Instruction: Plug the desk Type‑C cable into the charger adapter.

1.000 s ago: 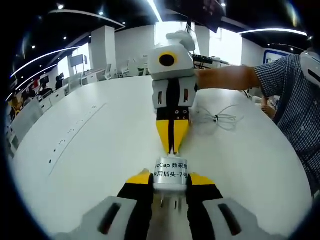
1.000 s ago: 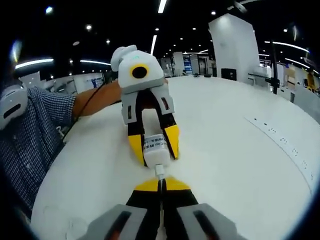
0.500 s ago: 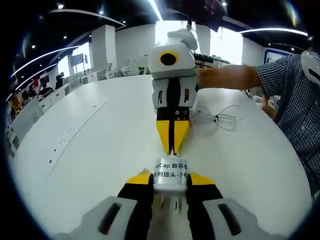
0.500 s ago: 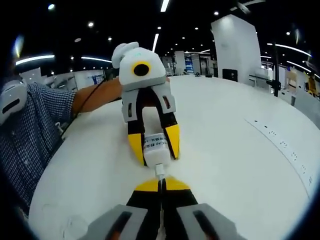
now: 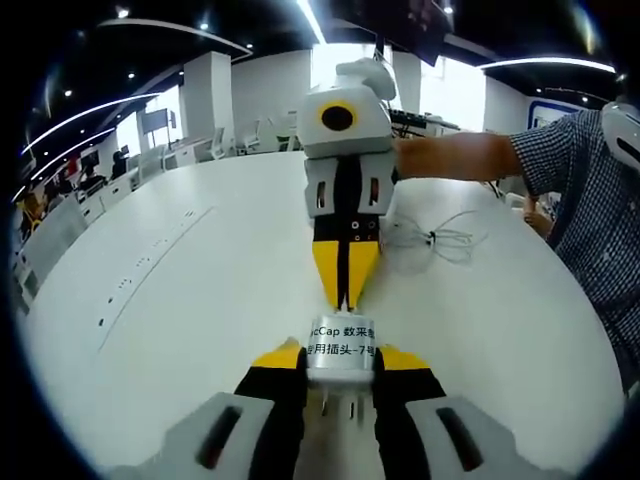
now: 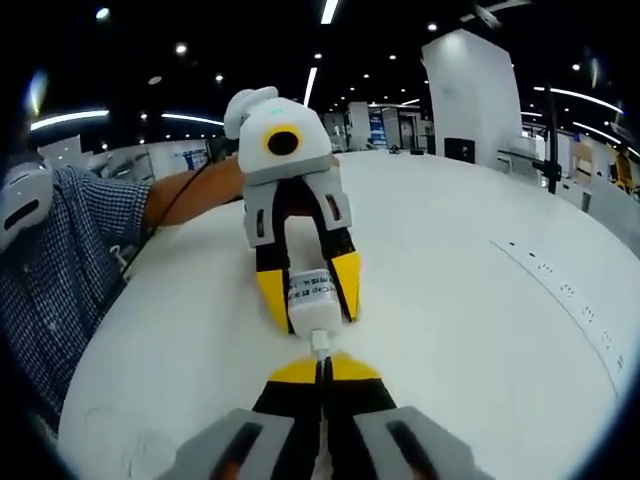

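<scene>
Left claw point(image 5: 340, 368) clamps the adapter point(image 5: 341, 352) above the white counter point(image 5: 180, 300); right claw point(image 6: 321, 372) is pinched on the cable plug point(image 6: 320, 345), which meets the adapter's end. Slack cable point(image 5: 440, 238) lies near the counter's far edge.

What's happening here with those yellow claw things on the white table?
A person is working two hand-held grippers over a white table. The left gripper is shut on a white charger adapter. The right gripper faces it, jaws closed on the Type-C cable's plug, which sits right at the adapter's end. I can't tell whether it is fully in. The rest of the cable lies looped on the table.
</scene>
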Tool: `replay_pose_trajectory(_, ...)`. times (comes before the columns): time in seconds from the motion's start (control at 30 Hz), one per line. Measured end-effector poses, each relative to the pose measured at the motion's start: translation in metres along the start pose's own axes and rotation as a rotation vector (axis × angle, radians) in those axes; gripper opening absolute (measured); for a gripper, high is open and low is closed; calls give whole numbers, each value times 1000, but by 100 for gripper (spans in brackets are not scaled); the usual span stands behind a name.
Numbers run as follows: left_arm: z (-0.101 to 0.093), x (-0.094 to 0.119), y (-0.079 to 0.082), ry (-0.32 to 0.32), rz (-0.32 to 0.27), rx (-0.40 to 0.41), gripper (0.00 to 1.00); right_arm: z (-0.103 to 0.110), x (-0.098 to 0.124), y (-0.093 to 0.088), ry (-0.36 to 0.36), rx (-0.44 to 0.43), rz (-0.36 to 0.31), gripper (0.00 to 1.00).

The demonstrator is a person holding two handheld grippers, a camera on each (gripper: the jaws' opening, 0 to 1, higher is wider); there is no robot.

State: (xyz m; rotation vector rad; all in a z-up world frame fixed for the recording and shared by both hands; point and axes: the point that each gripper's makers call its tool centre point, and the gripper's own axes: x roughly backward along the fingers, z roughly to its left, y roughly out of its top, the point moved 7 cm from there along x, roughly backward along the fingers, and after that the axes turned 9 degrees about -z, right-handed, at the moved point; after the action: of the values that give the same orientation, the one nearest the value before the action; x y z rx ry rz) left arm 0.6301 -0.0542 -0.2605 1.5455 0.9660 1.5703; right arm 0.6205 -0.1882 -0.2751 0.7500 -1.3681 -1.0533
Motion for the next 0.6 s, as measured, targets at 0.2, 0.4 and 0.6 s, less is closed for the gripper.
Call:
replay_pose_trajectory(0.2, 1, 0, 0, 4, -3, 7, 26, 2, -1, -1, -10, -10, 13, 4)
replay_pose_trajectory(0.4, 1, -3, 0, 2, -1, 8, 27, 5, -1, 0, -5, -1, 20, 4)
replay_pose_trajectory(0.6, 1, -6, -1, 10, -3, 17, 27, 7, 0, 0, -10, 1, 19, 5)
